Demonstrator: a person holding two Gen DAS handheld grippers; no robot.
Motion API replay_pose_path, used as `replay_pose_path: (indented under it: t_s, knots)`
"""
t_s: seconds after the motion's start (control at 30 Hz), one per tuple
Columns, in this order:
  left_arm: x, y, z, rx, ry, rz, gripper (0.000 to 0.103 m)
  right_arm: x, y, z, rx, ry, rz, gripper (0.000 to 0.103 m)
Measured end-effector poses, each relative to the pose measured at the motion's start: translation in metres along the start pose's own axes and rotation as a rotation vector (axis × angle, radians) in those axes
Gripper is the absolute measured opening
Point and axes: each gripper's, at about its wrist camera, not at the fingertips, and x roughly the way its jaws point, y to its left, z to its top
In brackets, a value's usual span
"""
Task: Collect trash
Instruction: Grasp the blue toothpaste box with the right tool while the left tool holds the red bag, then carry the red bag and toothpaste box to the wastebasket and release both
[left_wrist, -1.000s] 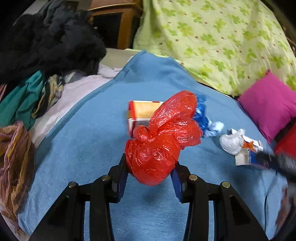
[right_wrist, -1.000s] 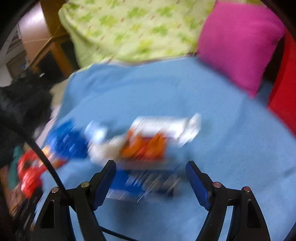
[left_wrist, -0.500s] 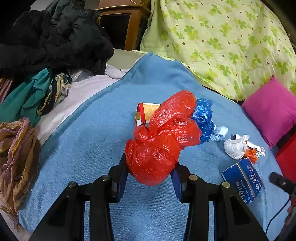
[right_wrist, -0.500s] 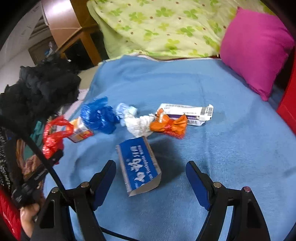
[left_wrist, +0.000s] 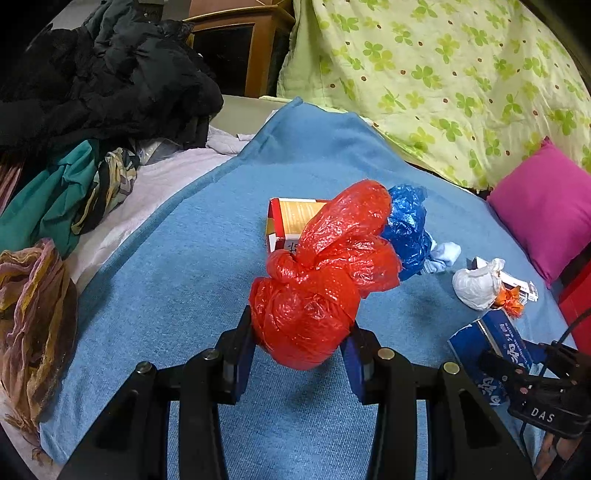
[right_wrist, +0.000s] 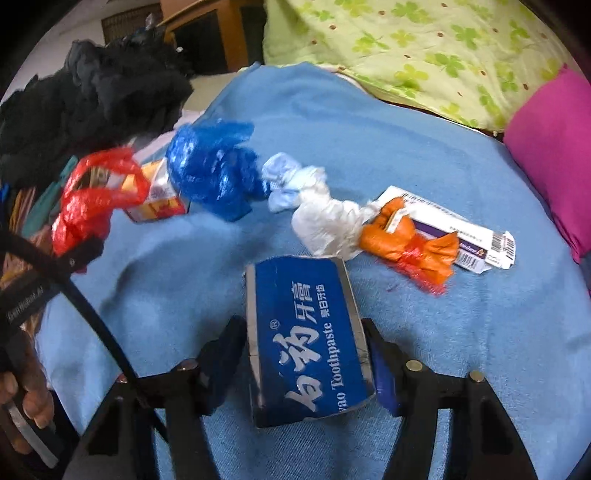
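Right gripper (right_wrist: 306, 354) jaws just closed around glossy toothpaste box (right_wrist: 306, 332).

Blue blanket (left_wrist: 207, 258), pink pillow (left_wrist: 543, 210), clover quilt (left_wrist: 443, 74), black clothes pile (left_wrist: 103, 81).

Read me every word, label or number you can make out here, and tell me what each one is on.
"Toothpaste", after a cut-off "...yao": blue toothpaste box, between the right tool's fingers.
Large white Chinese characters: same box.
"DAS": right tool's black body, left wrist view.
White carton: barcodes and print too small to read.
Red and orange carton: print too small.
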Motion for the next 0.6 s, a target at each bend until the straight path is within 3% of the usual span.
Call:
replay_pose_path:
  t_s: [0.33, 0.6]
  knots:
    - [-0.005, -0.011, -0.008, 0.071, -0.018, 0.017, 0.044, -0.059, -0.026, -0.029, 0.131, -0.065, -0.056, 0.062]
    - [-0.012, -0.026, -0.022, 0.131, 0.024, -0.019, 0.044, -0.116, -0.050, -0.072, 0.277, -0.165, -0.028, 0.062]
